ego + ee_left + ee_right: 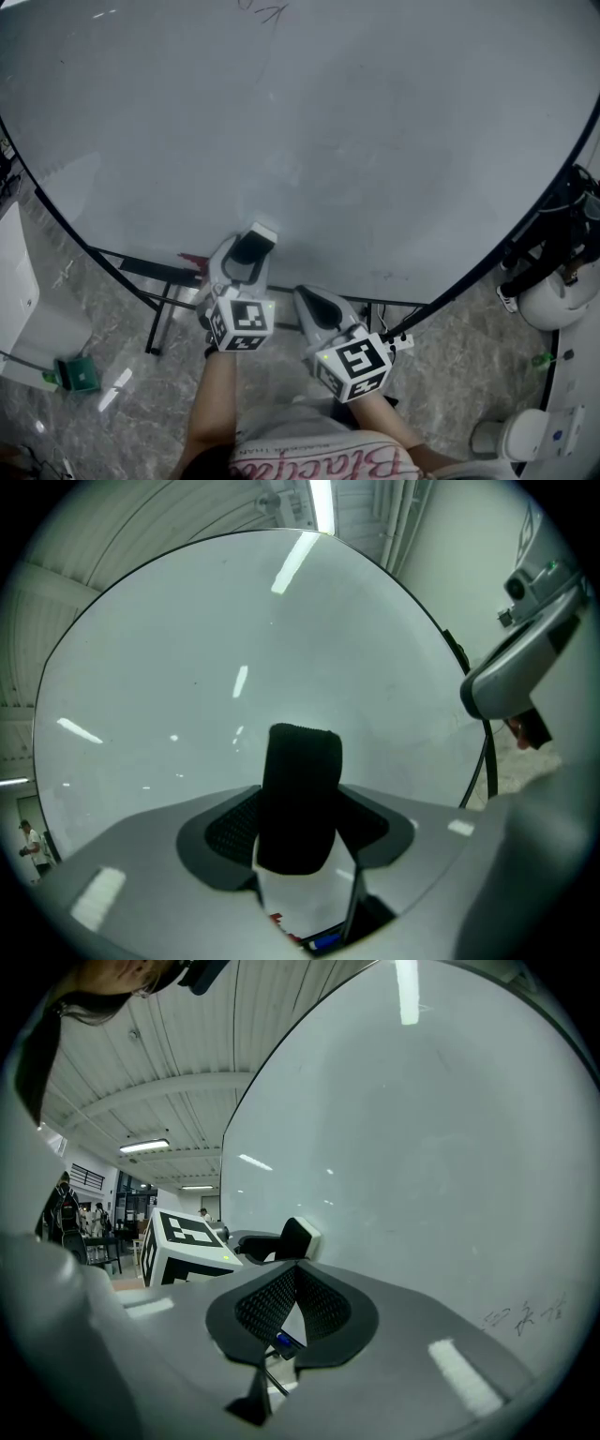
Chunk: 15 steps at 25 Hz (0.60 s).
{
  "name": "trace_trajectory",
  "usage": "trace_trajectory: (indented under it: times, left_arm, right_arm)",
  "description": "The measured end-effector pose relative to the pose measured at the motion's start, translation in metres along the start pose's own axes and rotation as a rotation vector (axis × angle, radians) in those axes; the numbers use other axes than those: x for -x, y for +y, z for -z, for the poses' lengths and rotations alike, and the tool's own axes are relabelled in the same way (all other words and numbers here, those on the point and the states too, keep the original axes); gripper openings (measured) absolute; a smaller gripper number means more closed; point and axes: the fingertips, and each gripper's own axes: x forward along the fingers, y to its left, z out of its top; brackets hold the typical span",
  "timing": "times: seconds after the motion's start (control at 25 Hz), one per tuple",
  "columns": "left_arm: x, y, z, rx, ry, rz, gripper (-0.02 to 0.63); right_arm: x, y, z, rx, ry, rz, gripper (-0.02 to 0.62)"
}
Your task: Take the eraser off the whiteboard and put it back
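The eraser (pixel 257 242) has black felt and a white back. It stands on edge against the lower part of the whiteboard (pixel 328 141). My left gripper (pixel 246 260) points at the board with its jaws wide apart. In the left gripper view the eraser (pixel 300 799) stands between the pads with gaps at its sides, so my left gripper (pixel 300 832) is open around it. My right gripper (pixel 314 305) sits just right of the left one, short of the board. In its own view my right gripper (pixel 295 1283) is shut on nothing, and the eraser (pixel 296 1237) shows beyond it.
A marker tray with a red thing (pixel 192 260) runs under the board's lower edge on black stand legs (pixel 159 314). A white cabinet (pixel 23 300) and a green object (pixel 81 374) are at the left. White equipment with cables (pixel 553 291) stands at the right.
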Motion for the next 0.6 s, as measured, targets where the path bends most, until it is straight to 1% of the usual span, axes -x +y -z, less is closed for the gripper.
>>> trace_trajectory:
  times: [0.12,0.2,0.4,0.6]
  left_arm:
    - [0.001,0.002,0.001,-0.001,0.007,0.002,0.236]
    - [0.001,0.002,0.000,0.016,0.003,0.009,0.235]
    - [0.016,-0.003,-0.010,0.106,-0.027,0.051,0.233]
    - [0.044,-0.005,-0.021,0.232,-0.072,0.064,0.233]
  right_arm:
    - [-0.001,0.005,-0.003,0.000,0.001,0.000,0.002]
    - [-0.001,0.006,-0.003,0.001,0.003,0.002,0.002]
    - [0.004,0.007,-0.004,-0.004,0.006,0.011,0.002]
    - [0.010,0.013,0.000,0.003,0.013,0.004,0.002]
